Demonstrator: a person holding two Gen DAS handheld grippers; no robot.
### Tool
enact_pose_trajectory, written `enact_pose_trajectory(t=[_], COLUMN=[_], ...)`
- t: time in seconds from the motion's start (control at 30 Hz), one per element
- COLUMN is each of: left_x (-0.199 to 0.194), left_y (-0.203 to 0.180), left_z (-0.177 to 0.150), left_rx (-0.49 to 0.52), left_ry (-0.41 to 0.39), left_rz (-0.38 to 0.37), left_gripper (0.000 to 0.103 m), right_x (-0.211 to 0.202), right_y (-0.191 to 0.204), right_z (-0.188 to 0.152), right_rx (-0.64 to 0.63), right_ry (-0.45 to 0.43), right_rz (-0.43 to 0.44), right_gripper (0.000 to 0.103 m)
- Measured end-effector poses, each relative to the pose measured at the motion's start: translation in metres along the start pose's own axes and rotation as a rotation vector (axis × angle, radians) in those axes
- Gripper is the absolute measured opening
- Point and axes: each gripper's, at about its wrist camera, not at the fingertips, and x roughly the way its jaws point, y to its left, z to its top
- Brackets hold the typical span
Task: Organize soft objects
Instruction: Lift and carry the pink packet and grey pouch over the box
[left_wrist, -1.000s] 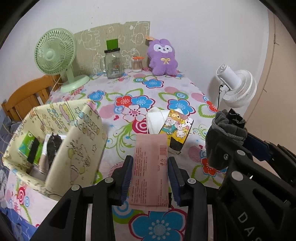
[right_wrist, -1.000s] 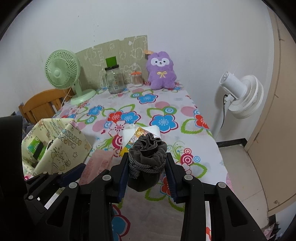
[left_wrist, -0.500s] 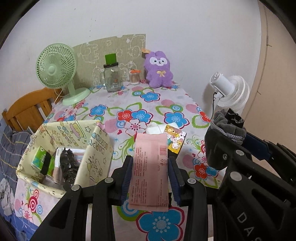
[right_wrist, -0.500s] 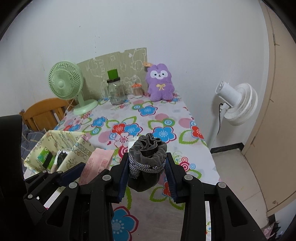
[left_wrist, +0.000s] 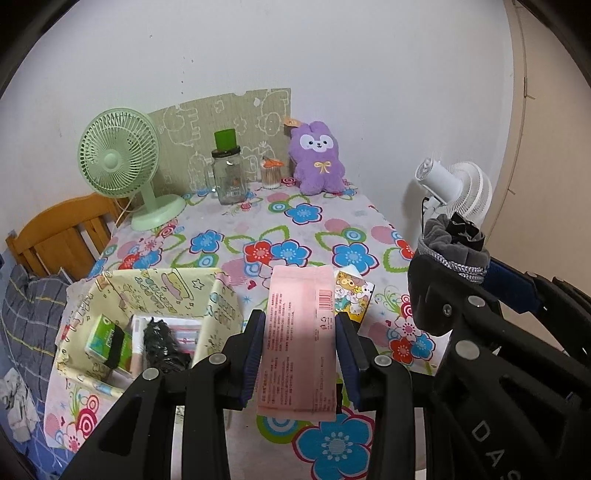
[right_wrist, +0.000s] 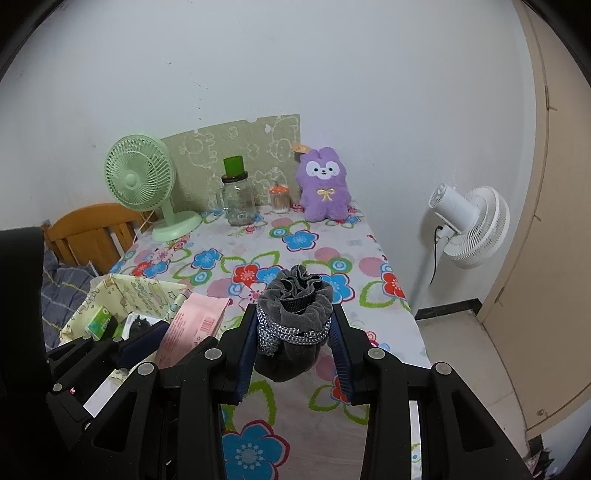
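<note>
1. Above the flowered counter (left_wrist: 229, 236), the left gripper (left_wrist: 300, 345) pinches a flat pink packet (left_wrist: 299, 332) between its blue fingers (left_wrist: 255, 347), the packet standing lengthwise with its barcode toward the far end.
2. Beside it, the right gripper (right_wrist: 294, 341) has its fingers (right_wrist: 246, 350) pressed against a rolled grey sock bundle (right_wrist: 293, 314), whose ruffled opening faces away from the camera.
3. Both held things hang clear of the counter, the sock bundle to the right of the packet.
4. Below and to the left sits an open cream fabric bin (left_wrist: 110, 295) with cartoon print; a green tissue pack (left_wrist: 107, 341) and a dark bundle (left_wrist: 159, 345) lie inside it.
5. A small cartoon-printed pack (left_wrist: 352, 295) lies on the counter just beyond the packet.
6. At the far edge stand a green fan (left_wrist: 122, 166), a glass jar (left_wrist: 229, 177) and a purple plush toy (left_wrist: 317, 162).
7. A white fan (right_wrist: 469, 225) stands off the counter's right side.
</note>
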Motion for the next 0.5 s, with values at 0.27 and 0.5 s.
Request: enact_pose_trajectory(t=[0.27, 0.5], left_x=[-0.006, -0.007], left_y=[0.014, 0.029], left_z=[0.004, 0.007], left_rx=[0.010, 0.022], left_ry=[-0.018, -0.021], left_rz=[-0.005, 0.005], left_gripper=[0.038, 0.038], right_x=[-0.003, 0.000], right_y=[0.015, 0.030], right_z=[0.006, 0.011], right_rx=[-0.013, -0.021], right_ry=[-0.005, -0.005], right_rz=[0.010, 0.024], right_gripper=[0.040, 0.040])
